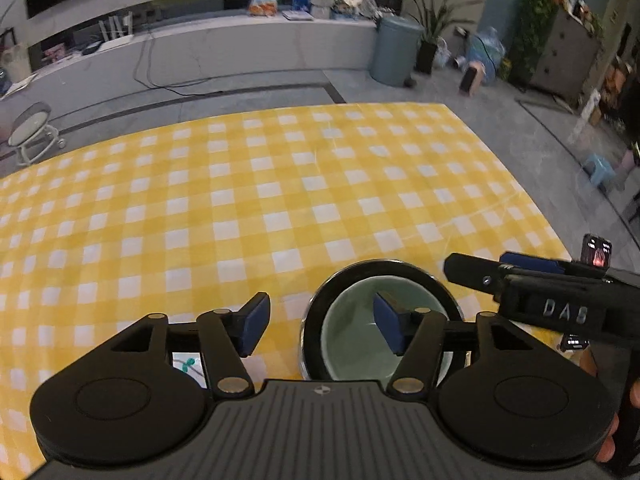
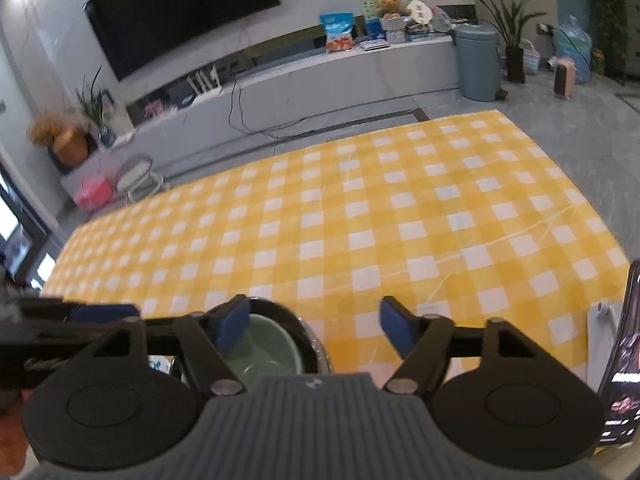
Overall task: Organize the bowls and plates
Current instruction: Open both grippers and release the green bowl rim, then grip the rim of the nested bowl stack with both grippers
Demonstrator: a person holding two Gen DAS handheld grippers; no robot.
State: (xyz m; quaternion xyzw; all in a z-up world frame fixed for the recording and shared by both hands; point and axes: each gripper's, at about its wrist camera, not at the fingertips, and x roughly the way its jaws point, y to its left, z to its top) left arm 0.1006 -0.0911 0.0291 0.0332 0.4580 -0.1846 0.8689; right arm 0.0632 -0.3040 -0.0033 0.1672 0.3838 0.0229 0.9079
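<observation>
Left gripper (image 1: 320,326): jaws spread wide, nothing pinched; its right blue pad (image 1: 390,330) hangs over the bowl's hollow, and contact with the bowl cannot be judged from this angle. Right gripper (image 2: 312,326): jaws likewise spread wide and empty, its left pad (image 2: 232,326) over the near rim of the bowl, the other pad over bare cloth. The bowl (image 1: 352,344), pale green inside with a dark rim, sits upright on the yellow-and-white checked tablecloth (image 1: 280,184) near the table's front edge; under it a wider dark rim shows, possibly a plate, not certain. Just left of the bowl, a white item with a green mark (image 1: 188,364) shows, mostly hidden by the left gripper. Raised letters "DAS" read on the right gripper's body as seen from the left wrist view. A phone with a lit screen (image 2: 624,360) stands right of the bowl. Beyond the bowl: grey floor, a low white bench with snack bags, a wall television (image 2: 180,12), a grey bin (image 2: 478,62), potted plants.
</observation>
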